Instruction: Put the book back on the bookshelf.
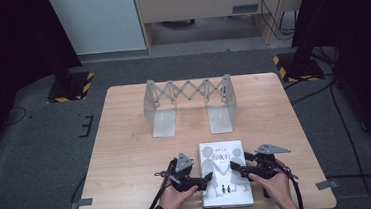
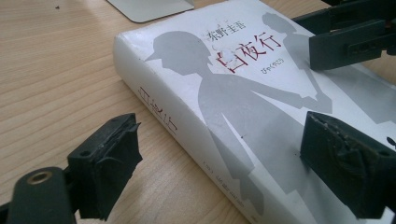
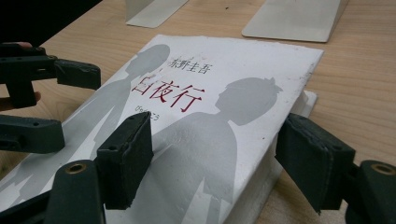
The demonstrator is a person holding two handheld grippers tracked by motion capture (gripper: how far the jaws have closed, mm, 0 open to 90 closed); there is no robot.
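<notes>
A thick white book (image 1: 224, 179) with grey silhouettes and red characters on its cover lies flat near the table's front edge. My left gripper (image 1: 204, 179) is at the book's left side. In the left gripper view its jaws (image 2: 229, 163) straddle the spine edge, one pad over the wood, the other over the cover, with gaps showing. My right gripper (image 1: 239, 163) is at the book's right side. In the right gripper view its jaws (image 3: 219, 158) straddle the page edge of the book (image 3: 205, 107) and stand open.
An extendable metal book rack (image 1: 188, 102) with two flat base plates stands across the middle of the wooden table (image 1: 127, 154), beyond the book. Striped stand feet (image 1: 71, 86) rest on the grey floor on both sides behind the table.
</notes>
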